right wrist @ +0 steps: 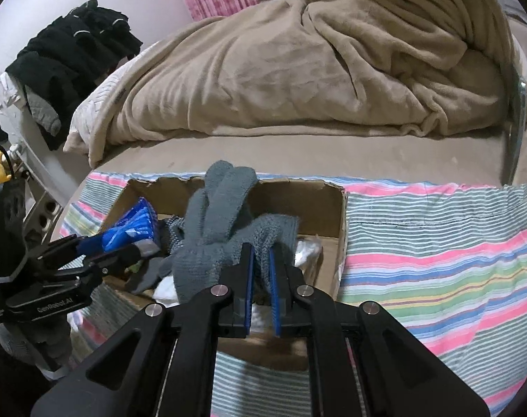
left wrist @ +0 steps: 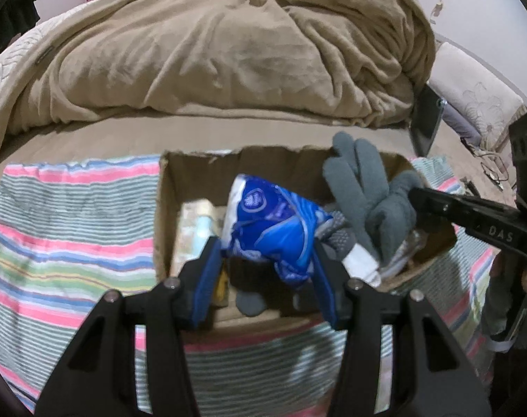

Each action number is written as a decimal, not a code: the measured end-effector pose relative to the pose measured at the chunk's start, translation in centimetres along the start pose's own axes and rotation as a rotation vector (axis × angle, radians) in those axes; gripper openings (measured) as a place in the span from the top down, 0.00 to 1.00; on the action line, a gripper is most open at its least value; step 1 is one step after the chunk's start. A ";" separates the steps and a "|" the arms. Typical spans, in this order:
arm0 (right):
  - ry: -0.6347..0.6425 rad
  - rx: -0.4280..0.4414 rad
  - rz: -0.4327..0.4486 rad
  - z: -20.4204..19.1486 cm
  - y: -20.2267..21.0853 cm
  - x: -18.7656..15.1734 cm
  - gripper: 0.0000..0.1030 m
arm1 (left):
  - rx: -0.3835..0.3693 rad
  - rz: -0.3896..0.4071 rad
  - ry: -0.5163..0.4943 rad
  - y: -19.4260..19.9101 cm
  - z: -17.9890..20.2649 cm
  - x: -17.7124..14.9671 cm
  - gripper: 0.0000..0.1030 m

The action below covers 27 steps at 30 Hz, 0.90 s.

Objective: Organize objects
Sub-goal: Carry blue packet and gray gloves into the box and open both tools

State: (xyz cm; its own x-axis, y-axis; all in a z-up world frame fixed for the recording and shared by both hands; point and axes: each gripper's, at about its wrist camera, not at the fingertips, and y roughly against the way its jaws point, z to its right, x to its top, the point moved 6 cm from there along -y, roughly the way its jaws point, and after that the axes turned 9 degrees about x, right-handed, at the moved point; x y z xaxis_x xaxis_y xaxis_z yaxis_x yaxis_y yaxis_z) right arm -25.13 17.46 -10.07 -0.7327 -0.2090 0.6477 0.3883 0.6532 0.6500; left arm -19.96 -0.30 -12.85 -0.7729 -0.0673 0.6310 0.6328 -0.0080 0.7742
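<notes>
Grippers both carry loads over our cardboard box (left wrist: 166, 208). Our left gripper (left wrist: 263, 253) clamps a blue packet (left wrist: 274, 222); our right gripper (right wrist: 261, 260) pinches a grey glove (right wrist: 221, 215).

Soft, even indoor light, fairly dim, with no single source visible. Both fisheye views bend strongly at the edges and end in dark vignetted corners. The beige blanket (left wrist: 228, 59) is mildly soft; the striped cloth (left wrist: 69, 229) smears with motion blur. Weak shadows sit inside the cardboard box (right wrist: 336, 215). No glare anywhere.
</notes>
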 end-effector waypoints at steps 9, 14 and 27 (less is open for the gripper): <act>0.015 -0.024 0.011 0.0 0.0 0.0 0.80 | 0.001 -0.022 -0.011 -0.1 0.4 -0.7 0.43; 0.012 -0.032 0.024 -0.3 1.0 -0.2 0.62 | -0.008 -0.015 0.006 1.0 0.4 -0.8 0.33; 0.039 -0.021 0.042 -3.2 3.9 -1.5 0.30 | 0.011 0.031 0.029 5.5 -0.4 -1.7 0.29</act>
State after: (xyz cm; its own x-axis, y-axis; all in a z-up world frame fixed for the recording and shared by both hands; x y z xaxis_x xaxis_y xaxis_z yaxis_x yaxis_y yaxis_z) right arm -20.76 18.01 -7.22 -0.6937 -0.2101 0.6889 0.4297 0.6469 0.6300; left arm -15.19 -0.63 -9.70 -0.7508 -0.0963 0.6535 0.6561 0.0060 0.7547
